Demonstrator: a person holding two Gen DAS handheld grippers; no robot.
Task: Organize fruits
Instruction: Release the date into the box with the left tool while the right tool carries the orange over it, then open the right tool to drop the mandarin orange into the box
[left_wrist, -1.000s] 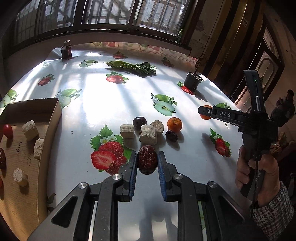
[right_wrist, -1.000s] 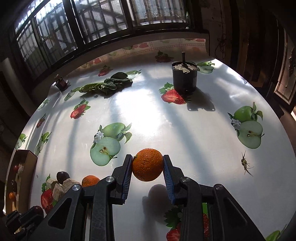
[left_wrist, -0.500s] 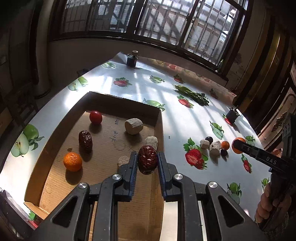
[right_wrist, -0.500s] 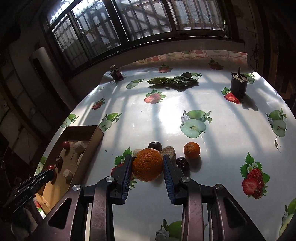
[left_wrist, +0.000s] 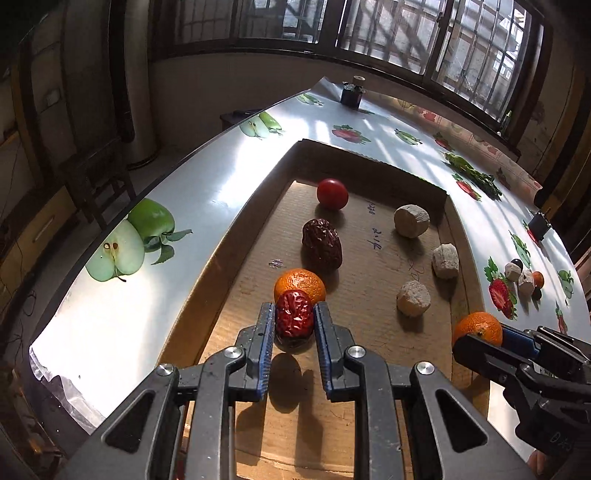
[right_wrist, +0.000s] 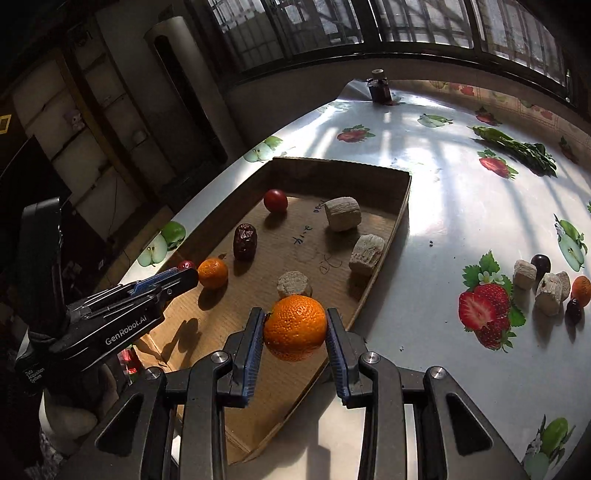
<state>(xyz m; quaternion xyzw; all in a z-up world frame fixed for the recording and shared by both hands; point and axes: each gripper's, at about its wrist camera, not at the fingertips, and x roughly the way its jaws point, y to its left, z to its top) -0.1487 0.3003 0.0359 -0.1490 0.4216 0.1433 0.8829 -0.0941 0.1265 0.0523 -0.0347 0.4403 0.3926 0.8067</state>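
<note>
A wrinkled, glossy dark-red jujube (left_wrist: 294, 318) is pinched between the blue pads of the left gripper (left_wrist: 294, 325), held above the floor of a shallow brown cardboard tray (left_wrist: 354, 435); its shadow falls on the cardboard just beneath. Directly beyond it in the left wrist view lies a small round orange mandarin (left_wrist: 300, 285), and further along the same row a darker, shrivelled brown-red jujube (left_wrist: 322, 244) and a smooth round red cherry tomato (left_wrist: 332, 194). Three pale beige, rough cylindrical chunks (left_wrist: 411, 221) lie apart from each other along the tray's right side.

The right gripper (right_wrist: 294, 334) is clamped on a second round orange mandarin with pebbled skin (right_wrist: 294, 328), its blue pads pressing both sides. In the right wrist view this fruit hangs over the near right part of the tray, close to the rim, with one beige chunk just beyond it.

The tray sits on a round table covered with a glossy white oilcloth printed with strawberries and green apples (right_wrist: 461, 206). Well apart from the tray, beside a printed strawberry, is a small cluster of loose pieces (right_wrist: 546, 286): beige chunks, two dark round fruits and a small orange one. A bunch of green leafy vegetable (right_wrist: 517, 146) lies farther off near the window side
</note>
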